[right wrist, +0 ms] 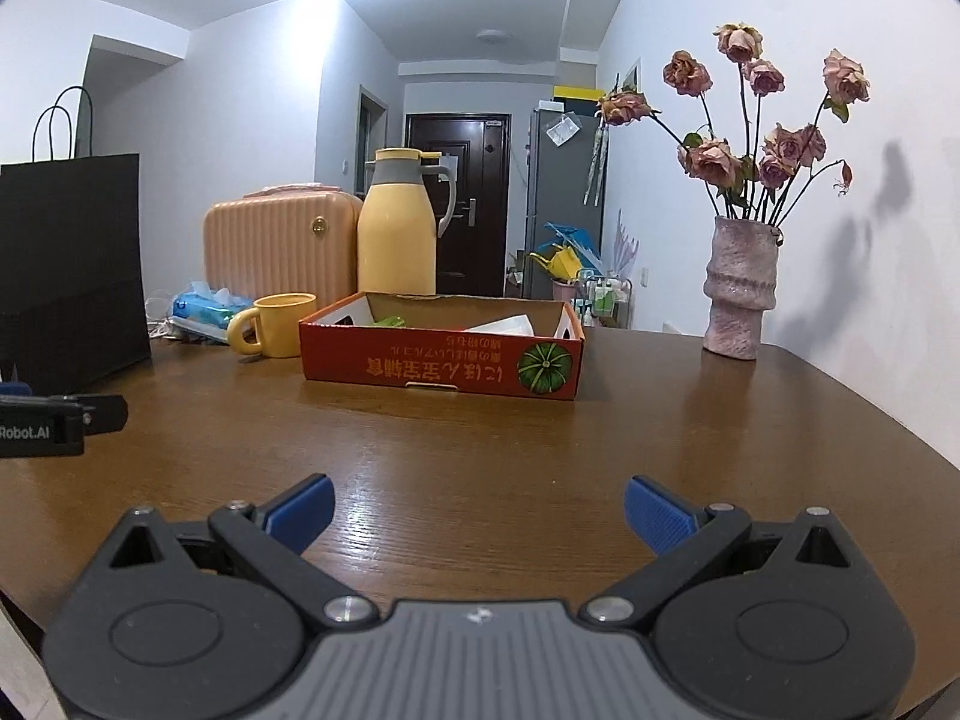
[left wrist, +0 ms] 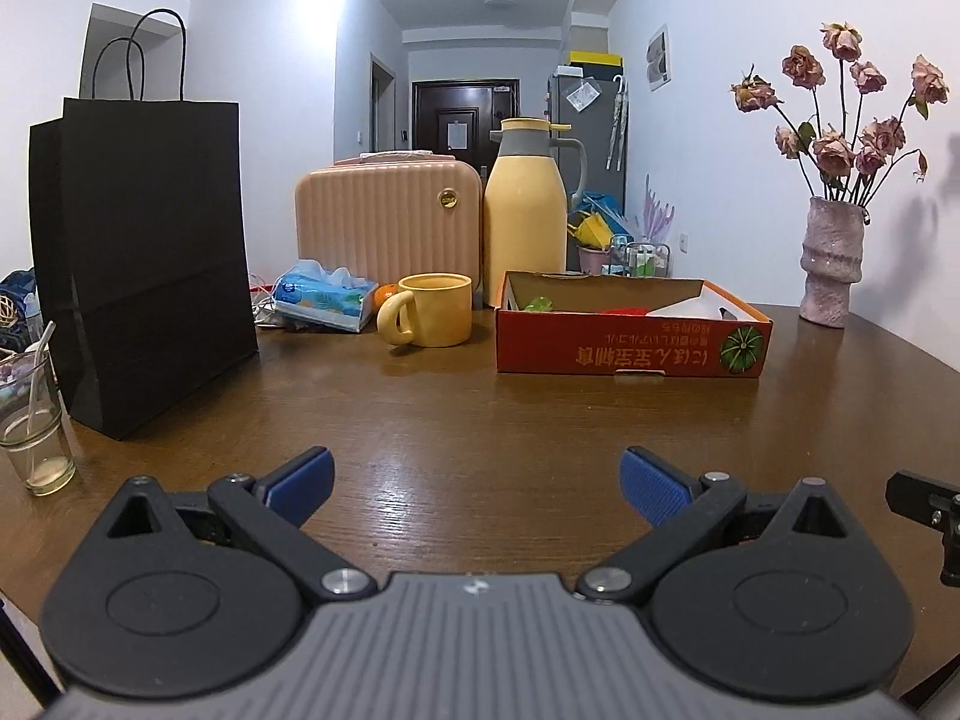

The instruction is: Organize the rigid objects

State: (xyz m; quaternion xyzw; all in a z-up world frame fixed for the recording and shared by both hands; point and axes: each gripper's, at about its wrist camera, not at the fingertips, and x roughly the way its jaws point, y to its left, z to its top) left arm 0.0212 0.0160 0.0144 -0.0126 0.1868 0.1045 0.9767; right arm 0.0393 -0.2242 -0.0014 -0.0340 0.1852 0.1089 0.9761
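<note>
A shallow red cardboard box [left wrist: 630, 345] [right wrist: 441, 363] stands on the brown wooden table [left wrist: 456, 420] [right wrist: 480, 450], with a green item [left wrist: 538, 303] [right wrist: 389, 320] and white paper inside. A yellow mug [left wrist: 429, 309] [right wrist: 277, 324] sits just left of the box. My left gripper [left wrist: 477, 483] is open and empty, low over the near table. My right gripper [right wrist: 479, 510] is open and empty too, beside the left one.
A black paper bag [left wrist: 144, 258] stands at left, a glass with a spoon [left wrist: 33, 426] near it. A pink ribbed case [left wrist: 387, 219], yellow thermos [left wrist: 525, 210], tissue pack [left wrist: 324, 297] and small orange [left wrist: 384, 294] sit behind. A vase of dried roses [left wrist: 831, 261] [right wrist: 741, 288] stands right.
</note>
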